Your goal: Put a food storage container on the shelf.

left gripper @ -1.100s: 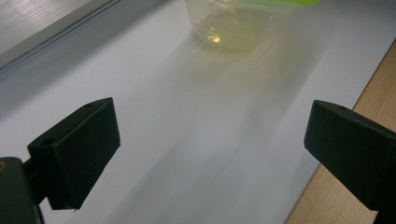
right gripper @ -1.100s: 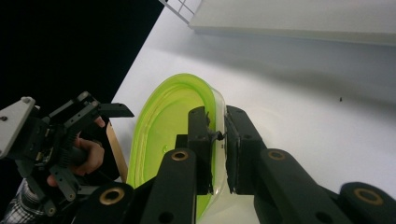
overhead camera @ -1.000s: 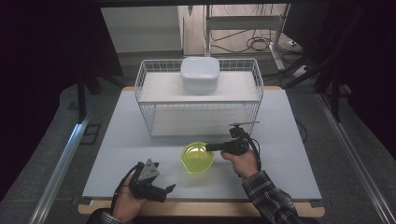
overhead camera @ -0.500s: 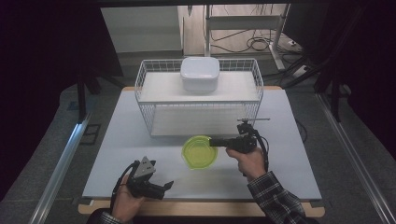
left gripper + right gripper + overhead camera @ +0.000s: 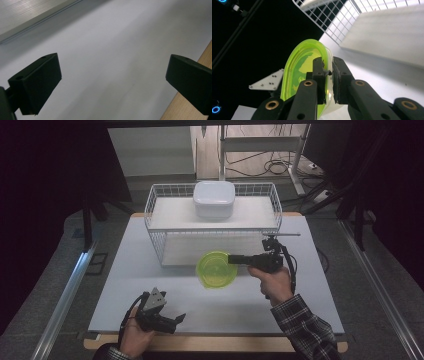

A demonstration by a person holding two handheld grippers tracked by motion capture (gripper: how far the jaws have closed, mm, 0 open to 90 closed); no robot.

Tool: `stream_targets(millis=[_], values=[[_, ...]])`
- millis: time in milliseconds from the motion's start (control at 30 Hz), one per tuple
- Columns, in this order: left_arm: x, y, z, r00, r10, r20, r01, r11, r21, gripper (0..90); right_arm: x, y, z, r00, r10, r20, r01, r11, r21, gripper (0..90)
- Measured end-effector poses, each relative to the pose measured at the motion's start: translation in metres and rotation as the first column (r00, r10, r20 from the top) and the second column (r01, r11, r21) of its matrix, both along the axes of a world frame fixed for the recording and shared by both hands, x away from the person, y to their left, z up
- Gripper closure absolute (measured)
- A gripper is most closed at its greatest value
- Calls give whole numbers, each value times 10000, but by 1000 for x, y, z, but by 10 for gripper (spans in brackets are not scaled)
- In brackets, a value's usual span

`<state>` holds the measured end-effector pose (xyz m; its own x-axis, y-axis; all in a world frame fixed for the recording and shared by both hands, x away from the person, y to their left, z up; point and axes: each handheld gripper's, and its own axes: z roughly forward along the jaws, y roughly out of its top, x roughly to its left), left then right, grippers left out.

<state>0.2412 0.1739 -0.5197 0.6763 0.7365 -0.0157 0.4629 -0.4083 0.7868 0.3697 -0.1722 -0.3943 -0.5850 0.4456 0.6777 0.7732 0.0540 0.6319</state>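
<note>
A lime-green plastic bowl point(image 5: 214, 270) hangs tilted above the table, just in front of the white wire basket point(image 5: 159, 247). My right gripper point(image 5: 231, 260) is shut on the bowl's right rim; in the right gripper view the two pads point(image 5: 319, 75) pinch the rim of the bowl point(image 5: 298, 65) from inside and outside. Near the table's front left edge my left gripper point(image 5: 176, 322) is held low and stands open. In the left gripper view nothing lies within my left gripper point(image 5: 112, 82) but bare tabletop.
A white square lidded container point(image 5: 214, 199) sits on the white surface inside the wire basket at the back. The pale table point(image 5: 145, 280) has a wooden front edge point(image 5: 190, 110). Dark floor and metal rails flank the table.
My right gripper has risen with the green bowl, which has left the table and tipped further toward upright. The left gripper has stayed where it was.
</note>
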Motion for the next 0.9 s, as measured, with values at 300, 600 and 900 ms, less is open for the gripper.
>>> stream_targets(millis=[300, 600, 900], values=[[0, 1, 0, 10000, 90, 25, -90, 9999, -66, 0, 9, -1, 33, 9992, -185, 366, 183, 9998, 55, 820], [1, 4, 1, 9997, 256, 7, -256, 9991, -326, 0, 24, -6, 57, 9976, -554, 423, 537, 9978, 386, 820], [1, 3, 0, 9997, 224, -21, -224, 9991, -357, 0, 37, -2, 82, 9937, -878, 700, 837, 9947, 599, 820]])
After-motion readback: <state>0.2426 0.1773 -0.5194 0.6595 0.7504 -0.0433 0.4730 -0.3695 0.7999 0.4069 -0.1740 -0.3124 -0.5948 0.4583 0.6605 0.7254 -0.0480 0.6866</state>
